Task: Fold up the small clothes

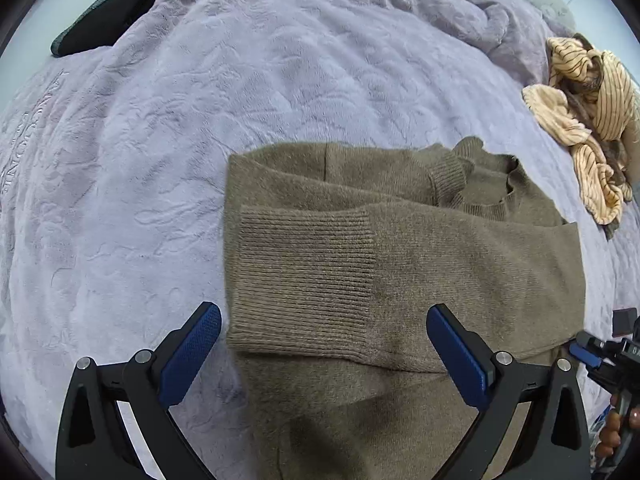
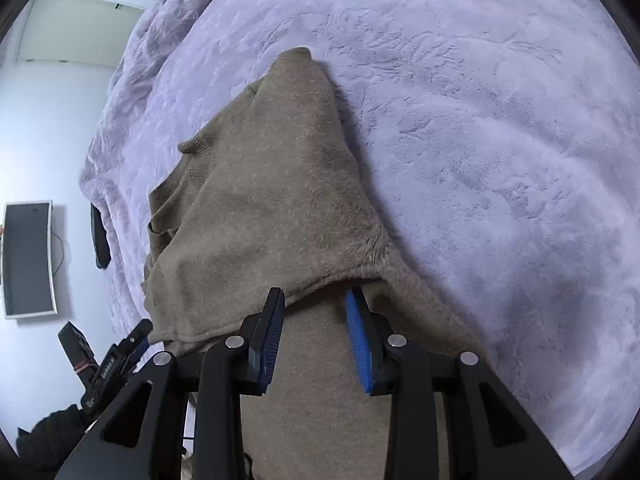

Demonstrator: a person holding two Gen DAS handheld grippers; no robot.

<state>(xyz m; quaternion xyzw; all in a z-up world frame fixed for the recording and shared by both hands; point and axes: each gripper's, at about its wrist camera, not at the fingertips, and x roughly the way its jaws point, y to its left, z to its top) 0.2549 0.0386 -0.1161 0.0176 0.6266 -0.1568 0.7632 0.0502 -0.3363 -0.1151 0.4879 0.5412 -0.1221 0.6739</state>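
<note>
Currently, we hold two grippers over a brown knit sweater (image 1: 400, 264) that lies on a lilac plush blanket (image 1: 200, 140) covering the bed.

Left gripper (image 1: 324, 344): we have its jaws spread wide apart, with nothing between the blue pads (image 1: 192, 348). The jaws hang above the near part of the sweater, one pad over the blanket just beside the sweater's left edge, the other over the knit. From this view, a sleeve with a ribbed cuff (image 1: 308, 264) lies folded across the body of the garment, and the ribbed collar (image 1: 492, 184) shows toward the far right side.

Right gripper (image 2: 316, 336): we see its jaws partly apart. A folded layer of the sweater (image 2: 272, 208) drapes just ahead of the fingertips, and its lower edge reaches the tip of each blue pad (image 2: 360, 344). We cannot confirm that either pad presses on the cloth; the gap between them shows the lower layer of knit.

Other items: a striped tan garment (image 1: 592, 120) lies crumpled on the blanket to the far right in the left wrist view, well apart from the sweater. A dark object (image 1: 108, 16) rests at the far left edge of the blanket. A monitor (image 2: 28, 258) is at the left edge of the right wrist view.
</note>
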